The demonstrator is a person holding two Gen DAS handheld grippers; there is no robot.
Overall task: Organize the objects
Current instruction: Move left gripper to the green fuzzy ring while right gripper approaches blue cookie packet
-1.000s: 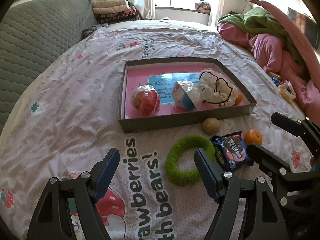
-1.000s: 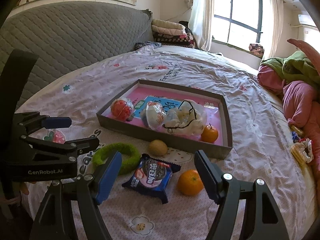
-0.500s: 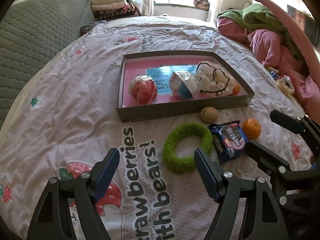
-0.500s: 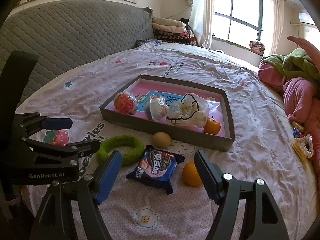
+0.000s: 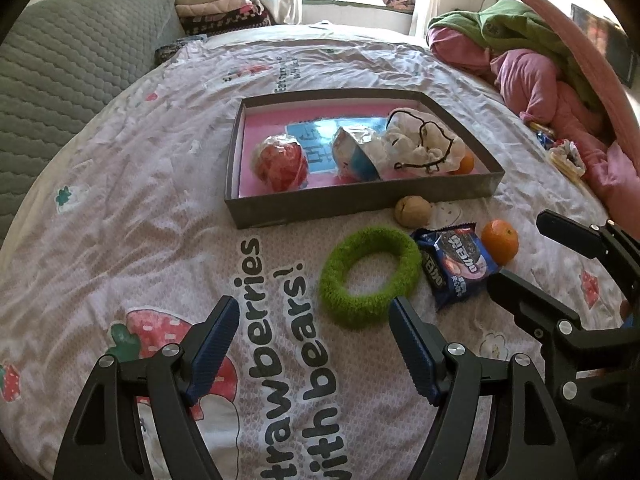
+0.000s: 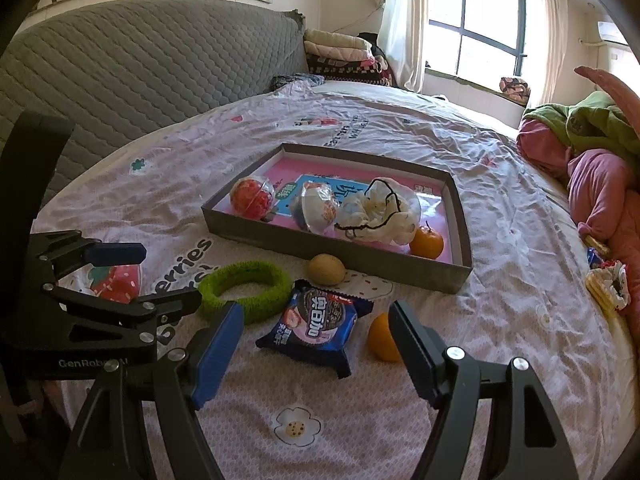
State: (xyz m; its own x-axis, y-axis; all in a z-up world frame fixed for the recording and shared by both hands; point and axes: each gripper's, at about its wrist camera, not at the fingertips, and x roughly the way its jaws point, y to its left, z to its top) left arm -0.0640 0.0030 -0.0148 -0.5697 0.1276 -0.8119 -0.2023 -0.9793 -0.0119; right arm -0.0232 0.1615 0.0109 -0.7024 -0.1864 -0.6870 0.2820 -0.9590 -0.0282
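Both grippers, left gripper [image 5: 312, 332] and right gripper [image 6: 316, 340], gape empty. Four loose things lie before the tray [image 6: 332, 248]. I'd pinch the cookie packet [image 6: 316, 322] squarely.

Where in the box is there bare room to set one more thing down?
The box is bare along its far wall, behind the red ball and the white bag. Its near side is crowded: ball, blue cup, bag, orange.

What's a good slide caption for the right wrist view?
Open right tool above a blue cookie packet and orange, near a shallow grey cardboard box on the bed.
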